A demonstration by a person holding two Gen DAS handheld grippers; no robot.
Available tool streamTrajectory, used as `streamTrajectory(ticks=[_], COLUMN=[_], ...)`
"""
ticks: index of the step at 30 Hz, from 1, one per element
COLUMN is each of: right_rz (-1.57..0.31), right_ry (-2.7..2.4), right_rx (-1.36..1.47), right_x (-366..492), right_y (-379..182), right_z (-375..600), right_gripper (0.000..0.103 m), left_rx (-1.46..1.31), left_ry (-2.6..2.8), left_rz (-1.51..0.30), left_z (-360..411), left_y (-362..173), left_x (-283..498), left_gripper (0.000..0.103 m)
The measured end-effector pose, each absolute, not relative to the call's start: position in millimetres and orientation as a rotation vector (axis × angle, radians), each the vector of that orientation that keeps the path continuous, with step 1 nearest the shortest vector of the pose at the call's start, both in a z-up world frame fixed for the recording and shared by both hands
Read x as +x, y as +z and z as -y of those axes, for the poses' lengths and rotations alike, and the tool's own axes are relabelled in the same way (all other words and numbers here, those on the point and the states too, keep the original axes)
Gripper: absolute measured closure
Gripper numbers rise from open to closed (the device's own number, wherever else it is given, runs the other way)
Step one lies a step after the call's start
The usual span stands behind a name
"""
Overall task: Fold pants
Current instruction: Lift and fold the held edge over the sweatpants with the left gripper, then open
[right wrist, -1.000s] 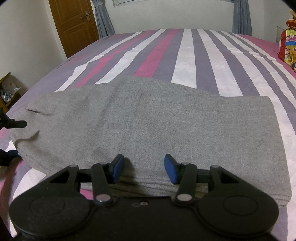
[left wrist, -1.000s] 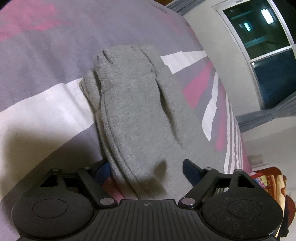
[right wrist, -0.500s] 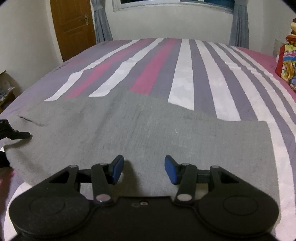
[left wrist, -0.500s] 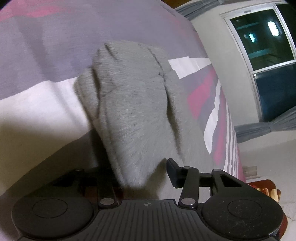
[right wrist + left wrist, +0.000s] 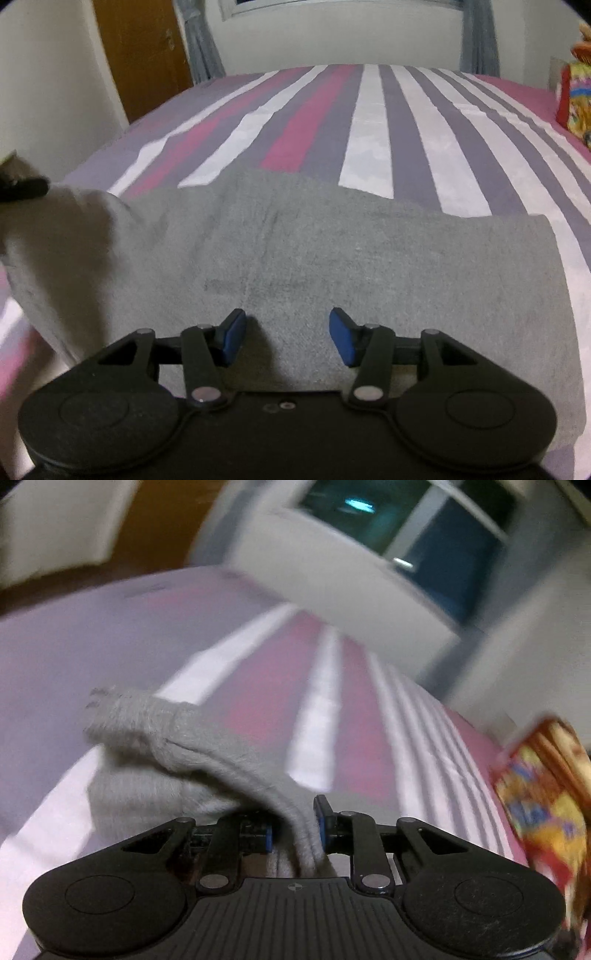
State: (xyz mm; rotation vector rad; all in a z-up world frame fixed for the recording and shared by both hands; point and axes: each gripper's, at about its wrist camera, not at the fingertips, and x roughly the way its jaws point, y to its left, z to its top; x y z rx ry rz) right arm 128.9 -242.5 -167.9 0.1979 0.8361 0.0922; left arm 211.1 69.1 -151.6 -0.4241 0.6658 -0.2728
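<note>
No legible text, label, brand or number in either view. The colourful package (image 5: 543,797) at the right edge of the left wrist view carries red, yellow and blue print, possibly lettering, but motion blur makes it unreadable. In the right wrist view the same package (image 5: 576,99) sits too far off and too small to read.

Dim indoor light; left view motion-blurred; fisheye-warped edges.

Striped bedsheet (image 5: 373,122), wooden door (image 5: 140,51)
</note>
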Motion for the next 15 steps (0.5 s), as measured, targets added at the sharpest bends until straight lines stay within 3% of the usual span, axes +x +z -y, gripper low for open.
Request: streamTrajectory(ticks=[5,10,15], right_rz=[-0.804,-0.792,-0.788], right_ry=[0.055,-0.017,-0.061], right_rx=[0.274,0.336,0.44], right_x=[111,84,63], right_y=[-157,-151,-158], right_z=[272,319,358], right_gripper=[0.053,0.052,0.051], left_rx=[-0.247,-0.009,0.112], left_ry=[-0.515,-0.72,-0.713], left_rz=[-0.678,-0.783,-0.851], left_z=[29,134,168], left_y=[-133,-153,-164], left_x=[207,172,150], left_gripper=[0.082,0.08,0.072])
